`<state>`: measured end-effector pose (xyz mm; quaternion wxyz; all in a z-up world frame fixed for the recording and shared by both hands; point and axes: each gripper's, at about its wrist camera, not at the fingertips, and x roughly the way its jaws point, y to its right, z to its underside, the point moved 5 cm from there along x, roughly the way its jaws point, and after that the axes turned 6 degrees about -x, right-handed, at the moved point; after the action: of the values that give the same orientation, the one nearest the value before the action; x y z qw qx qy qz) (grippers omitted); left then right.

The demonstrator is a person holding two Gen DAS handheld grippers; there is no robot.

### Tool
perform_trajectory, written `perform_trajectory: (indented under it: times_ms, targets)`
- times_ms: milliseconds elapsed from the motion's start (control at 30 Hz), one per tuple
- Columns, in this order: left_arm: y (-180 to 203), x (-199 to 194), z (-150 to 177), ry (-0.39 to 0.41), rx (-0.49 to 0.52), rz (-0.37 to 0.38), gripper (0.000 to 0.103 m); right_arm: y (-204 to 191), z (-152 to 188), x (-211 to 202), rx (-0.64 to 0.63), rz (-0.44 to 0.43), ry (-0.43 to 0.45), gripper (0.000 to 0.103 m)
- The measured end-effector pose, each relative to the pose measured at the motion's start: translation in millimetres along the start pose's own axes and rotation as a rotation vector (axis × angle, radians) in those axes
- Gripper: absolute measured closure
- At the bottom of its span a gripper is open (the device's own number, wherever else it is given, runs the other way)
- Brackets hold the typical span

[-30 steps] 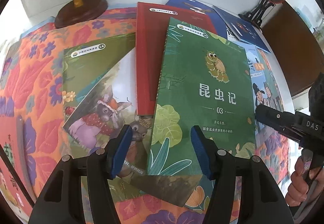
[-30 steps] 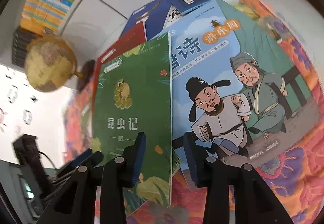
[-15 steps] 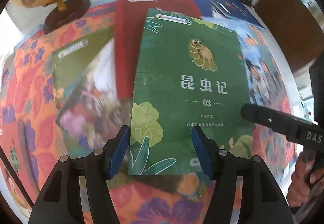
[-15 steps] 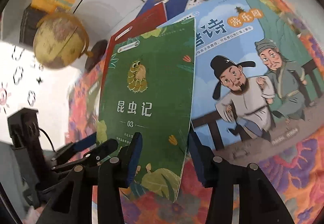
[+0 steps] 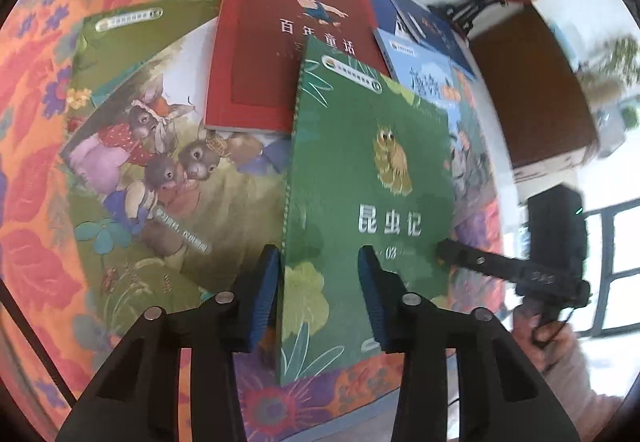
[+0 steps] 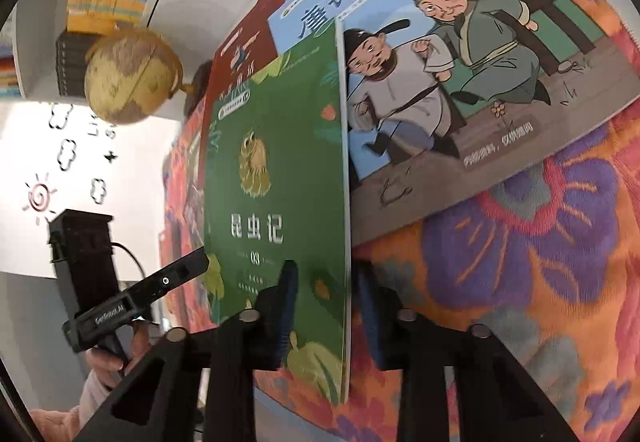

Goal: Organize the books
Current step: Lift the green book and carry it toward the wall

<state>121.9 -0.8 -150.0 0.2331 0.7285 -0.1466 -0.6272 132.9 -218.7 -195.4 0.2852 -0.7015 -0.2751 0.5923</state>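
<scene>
Raised since the earlier frame, green book (image 5: 372, 198) now stands tilted on edge, both half-open grippers straddling opposite edges ungripped: left gripper (image 5: 320, 298) forward-pointing, right gripper (image 6: 324, 310) likewise.

Bright daylight, seemingly from a window (image 5: 616, 262); motion blur, heavy fisheye warping at edges.

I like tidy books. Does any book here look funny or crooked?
Yes. The green insect book is tipped up off the flowery cloth, both grippers straddling its edges, while the rabbit book and red book lie flat, overlapping crookedly.
</scene>
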Motion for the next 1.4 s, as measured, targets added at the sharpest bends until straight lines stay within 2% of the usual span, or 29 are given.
perform_trajectory:
  times_ms: [167, 267, 300, 333, 433, 500, 600, 633, 667, 733, 767, 933, 1167, 1333, 1400]
  targets:
    - [-7, -2, 0, -0.011, -0.047, 0.080, 0.072, -7, -2, 0, -0.046, 0.018, 0.005, 0.076]
    - [-11, 8, 4, -0.071, -0.095, 0.164, 0.088, -8, -3, 2, -0.061, 0.016, 0.004, 0.077]
    - [-12, 10, 4, -0.076, -0.112, 0.166, 0.094, -8, -4, 4, -0.057, 0.014, 0.004, 0.079]
    - [-15, 11, 2, -0.080, -0.138, 0.167, 0.094, -7, -6, 5, -0.056, 0.021, 0.004, 0.080]
    - [-13, 12, -1, -0.095, -0.154, 0.143, 0.094, -7, -9, 6, -0.060, 0.029, 0.003, 0.085]
    - [-7, 11, -2, -0.103, -0.118, 0.089, 0.093, -10, -9, 5, -0.076, 0.038, 0.005, 0.086]
    - [-6, 8, -3, -0.105, -0.097, 0.029, 0.091, -23, -9, -3, -0.112, -0.038, 0.032, 0.087]
    - [-8, 9, -3, -0.109, -0.101, 0.025, 0.091, -29, -9, -7, -0.129, -0.087, 0.046, 0.087]
    - [-9, 8, -3, -0.110, -0.107, 0.028, 0.090, -33, -10, -9, -0.145, -0.099, 0.046, 0.087]
    - [-13, 9, -2, -0.111, -0.116, 0.033, 0.090, -35, -12, -1, -0.169, -0.022, 0.018, 0.087]
    - [-13, 9, -2, -0.111, -0.113, 0.033, 0.090, -33, -13, 4, -0.164, -0.014, 0.008, 0.087]
    - [-11, 8, -1, -0.098, -0.082, 0.005, 0.090, -22, -18, 20, -0.101, -0.029, -0.004, 0.087]
    - [-16, 10, -3, -0.109, -0.141, 0.050, 0.090, -21, -21, 26, -0.061, -0.061, -0.008, 0.087]
    - [-18, 10, -4, -0.102, -0.150, 0.046, 0.090, -24, -20, 22, -0.066, -0.045, 0.011, 0.088]
    - [-13, 6, -3, -0.090, -0.112, 0.007, 0.091, -32, -19, 19, -0.099, -0.015, 0.017, 0.092]
